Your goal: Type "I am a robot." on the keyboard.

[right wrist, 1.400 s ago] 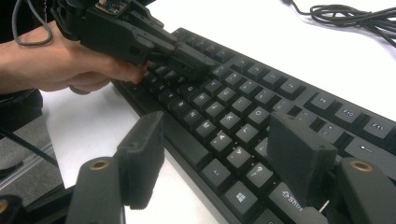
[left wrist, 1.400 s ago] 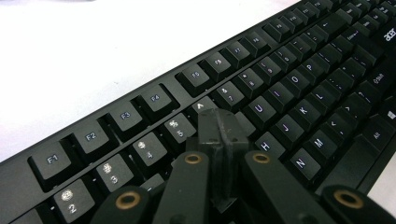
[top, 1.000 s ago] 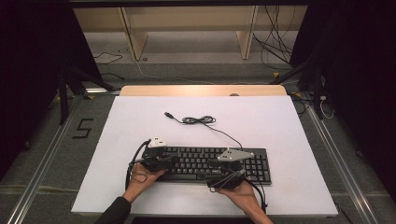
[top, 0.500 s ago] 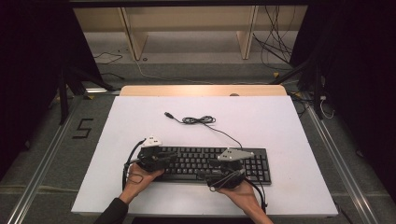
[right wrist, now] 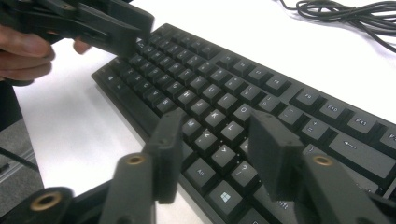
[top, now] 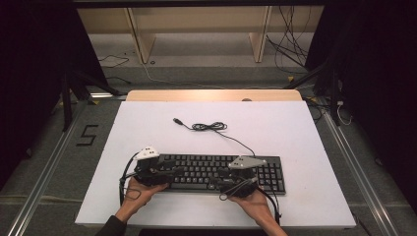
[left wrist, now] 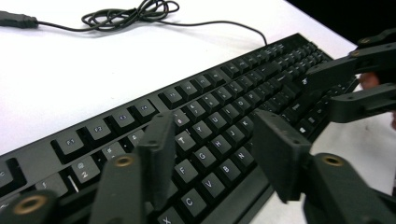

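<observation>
The work surface is a white board [top: 275, 128] on a table, lit from above, with dark surroundings and an open shelf frame along the top of the high view. The black keyboard [top: 216, 172] lies flat in the lower middle of that view, long edge toward you, its cable [top: 209, 127] coiled loosely above it on the board, plug unconnected. Your left gripper [top: 169, 172] hangs over the keyboard's left end; in the left gripper view its jaws stand apart above the letter rows, with nothing clamped, and they have just been opening. Your right gripper [top: 223, 173] sits over the right-hand letter block; its jaws have just been closing, yet a clear gap remains and no key is pinched. Both tools are angled inward toward the middle, which suggests you are positioned for pressing keys rather than lifting the keyboard.
</observation>
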Demonstrator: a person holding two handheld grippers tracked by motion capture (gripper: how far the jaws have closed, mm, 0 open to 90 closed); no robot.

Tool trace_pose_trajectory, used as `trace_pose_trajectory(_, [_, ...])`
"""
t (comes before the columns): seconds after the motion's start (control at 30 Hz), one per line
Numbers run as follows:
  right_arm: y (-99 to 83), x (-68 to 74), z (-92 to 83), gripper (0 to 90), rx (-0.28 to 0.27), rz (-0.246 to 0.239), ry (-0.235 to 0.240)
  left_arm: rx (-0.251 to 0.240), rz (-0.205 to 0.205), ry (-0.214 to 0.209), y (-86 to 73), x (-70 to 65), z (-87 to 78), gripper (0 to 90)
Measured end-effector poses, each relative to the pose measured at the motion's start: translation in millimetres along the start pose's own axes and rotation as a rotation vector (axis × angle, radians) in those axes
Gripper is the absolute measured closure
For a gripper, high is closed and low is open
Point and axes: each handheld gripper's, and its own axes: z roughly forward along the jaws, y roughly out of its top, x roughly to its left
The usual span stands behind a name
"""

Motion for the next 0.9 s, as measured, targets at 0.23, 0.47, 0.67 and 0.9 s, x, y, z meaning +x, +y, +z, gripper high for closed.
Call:
trace_pose_trajectory(0.23, [-0.7, -1.9, 3.3, 69.1, 0.006, -0.003, 0.005, -0.050, -0.006, -0.004, -5.2, -1.9, -12.3, 38.3])
trace_pose_trajectory(0.47, [-1.0, -0.9, 8.5, 79.3, 0.028, -0.009, 0.006, -0.069, -0.016, -0.006, -10.3, -3.2, -19.4, 34.6])
trace_pose_trajectory(0.67, [-1.0, -0.4, 13.7, 85.6, 0.045, -0.017, 0.003, -0.083, -0.012, -0.008, -13.8, -4.8, -23.5, 32.7])
trace_pose_trajectory(0.9, [-1.3, -0.2, 18.9, 90.0, 0.067, -0.014, -0.003, -0.084, -0.007, -0.008, -18.0, -6.9, -26.0, 31.6])
